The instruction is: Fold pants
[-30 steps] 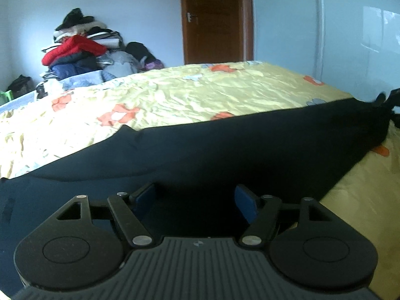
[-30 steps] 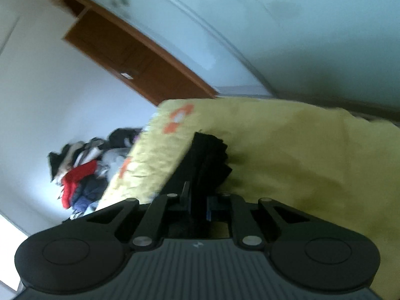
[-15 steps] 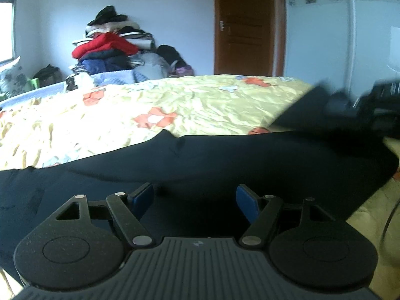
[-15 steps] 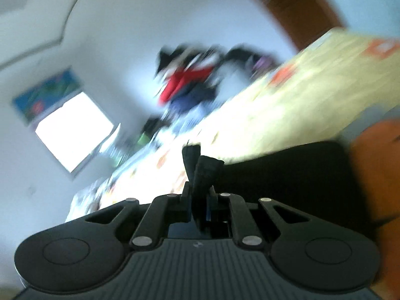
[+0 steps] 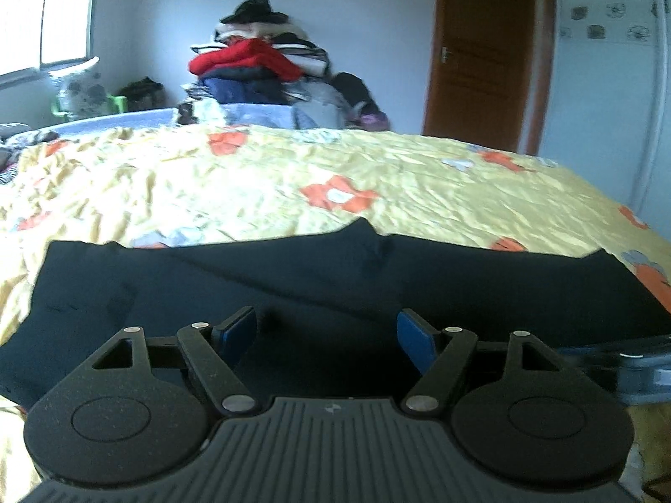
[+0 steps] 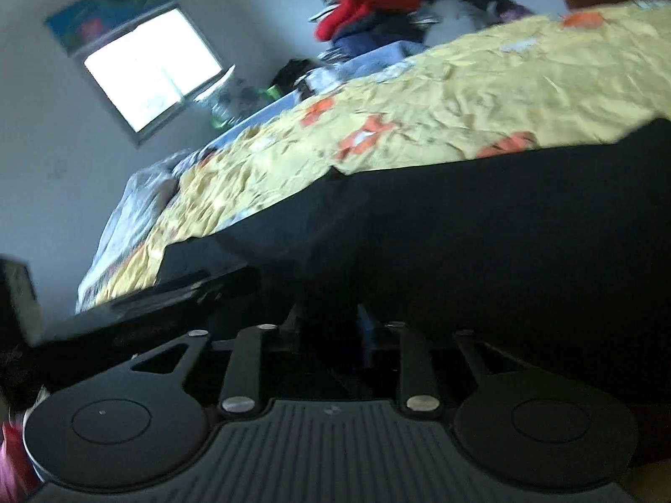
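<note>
Dark navy pants [image 5: 335, 276] lie folded across the near part of a yellow flowered bedspread [image 5: 293, 184]. My left gripper [image 5: 327, 331] is open, its blue pads [image 5: 413, 333] spread above the pants' near edge, holding nothing. In the right wrist view the pants [image 6: 503, 230] fill the lower right. My right gripper [image 6: 331, 327] sits low against the dark cloth, its fingers partly apart and dim; whether cloth lies between them is hidden in shadow.
A heap of clothes [image 5: 260, 71] stands behind the bed's far side. A brown door [image 5: 482, 50] is at the back right, a window [image 5: 42, 12] at the left. The other gripper's blue-grey body [image 5: 629, 369] shows at the right edge.
My right gripper carried the pant leg ends across to the left and came down on the pants, which now lie folded shorter. Its fingers have widened. My left gripper stayed open and turned left.
</note>
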Tool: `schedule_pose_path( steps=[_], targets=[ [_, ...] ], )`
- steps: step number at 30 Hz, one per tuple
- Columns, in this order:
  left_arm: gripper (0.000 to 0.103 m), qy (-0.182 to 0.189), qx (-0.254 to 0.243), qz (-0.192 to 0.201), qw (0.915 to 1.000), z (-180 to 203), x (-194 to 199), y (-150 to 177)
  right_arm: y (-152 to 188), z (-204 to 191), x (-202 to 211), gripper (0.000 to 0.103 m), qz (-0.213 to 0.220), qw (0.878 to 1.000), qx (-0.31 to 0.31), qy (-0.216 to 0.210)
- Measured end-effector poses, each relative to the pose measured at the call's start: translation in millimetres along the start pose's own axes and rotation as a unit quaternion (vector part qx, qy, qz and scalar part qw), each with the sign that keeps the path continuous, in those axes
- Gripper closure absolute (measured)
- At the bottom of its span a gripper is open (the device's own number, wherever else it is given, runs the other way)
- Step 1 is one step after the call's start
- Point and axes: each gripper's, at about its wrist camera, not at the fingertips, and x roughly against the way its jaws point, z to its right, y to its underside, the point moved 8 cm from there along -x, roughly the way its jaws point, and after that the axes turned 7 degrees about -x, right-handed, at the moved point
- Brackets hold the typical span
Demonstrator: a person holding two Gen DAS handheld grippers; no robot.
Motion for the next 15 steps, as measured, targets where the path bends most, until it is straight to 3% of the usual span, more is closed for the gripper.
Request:
schedule_pose_path(
  steps=[1, 4, 7, 9, 11, 13, 15],
  targets=[
    [0.024, -0.001, 0.000, 0.001, 1.0000, -0.7, 0.6, -2.1, -2.9, -4.0, 7.8, 0.058, -0.005, 1.000, 0.008, -0.018],
    [0.023, 0.021, -0.002, 0.004, 0.9998, 7.3, 1.2, -11.3, -22.4, 1.1, 42.3, 0.057, 0.051, 0.998, 0.007, -0.036],
    [0.022, 0.062, -0.024, 0.011, 0.9977, 34.3, 0.1, -22.7, -45.3, 33.6, 68.3, 0.057, 0.096, 0.994, 0.016, 0.051],
    [0.017, 0.087, -0.054, 0.017, 0.9946, 59.2, 0.6, -27.8, -53.9, 60.6, 70.7, 0.055, 0.091, 0.990, 0.011, 0.109],
    [0.009, 0.112, -0.095, 0.016, 0.9891, 86.8, -1.3, -27.1, -58.4, 84.4, 67.0, 0.056, 0.080, 0.988, -0.001, 0.132],
    [0.009, 0.123, -0.137, 0.005, 0.9829, 109.8, -5.2, -17.4, -60.5, 105.8, 61.6, 0.055, 0.080, 0.986, -0.024, 0.146],
    [0.011, 0.119, -0.170, 0.002, 0.9782, 123.8, -6.1, -5.2, -59.1, 111.2, 66.2, 0.055, 0.097, 0.985, -0.051, 0.133]
  ],
)
